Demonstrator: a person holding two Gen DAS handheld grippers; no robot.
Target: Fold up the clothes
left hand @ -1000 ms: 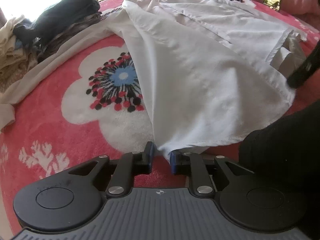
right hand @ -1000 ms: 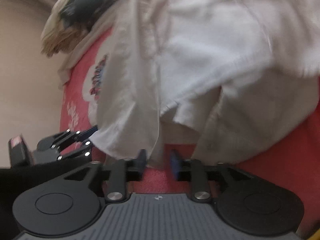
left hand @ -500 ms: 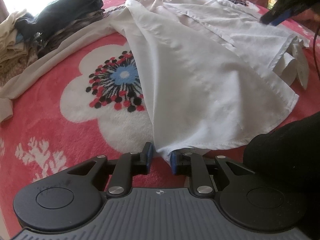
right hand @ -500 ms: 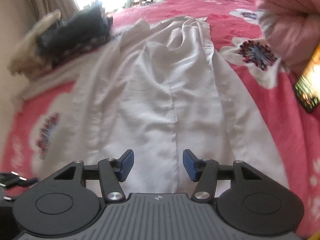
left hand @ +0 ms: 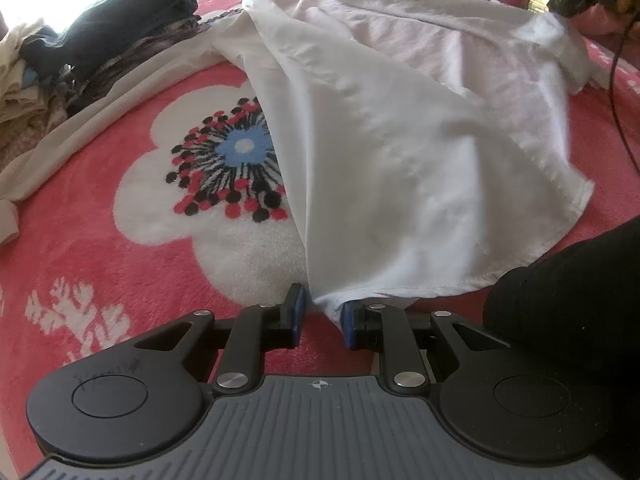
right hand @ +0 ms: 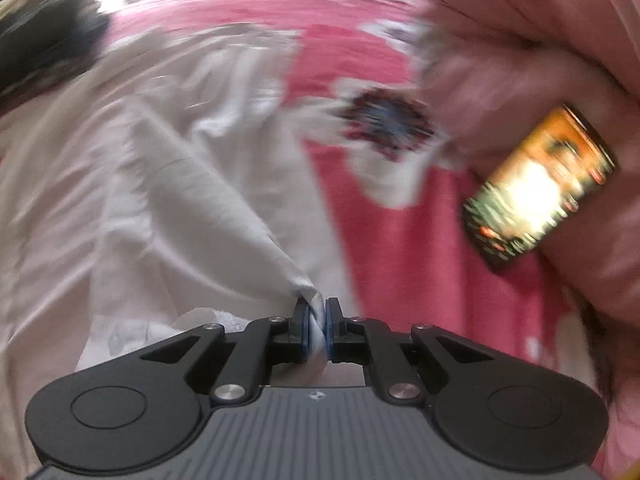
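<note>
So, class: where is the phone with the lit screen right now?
In the right wrist view the phone lies at the right side, against the pink bedding, on the red floral blanket, to the right of the white shirt.

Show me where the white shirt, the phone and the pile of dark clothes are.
white shirt (left hand: pixel 400 168): left wrist view, middle of the spread fabric.
phone (right hand: pixel 540 186): right wrist view, its lit screen.
pile of dark clothes (left hand: pixel 120 24): left wrist view, top dark garment.
</note>
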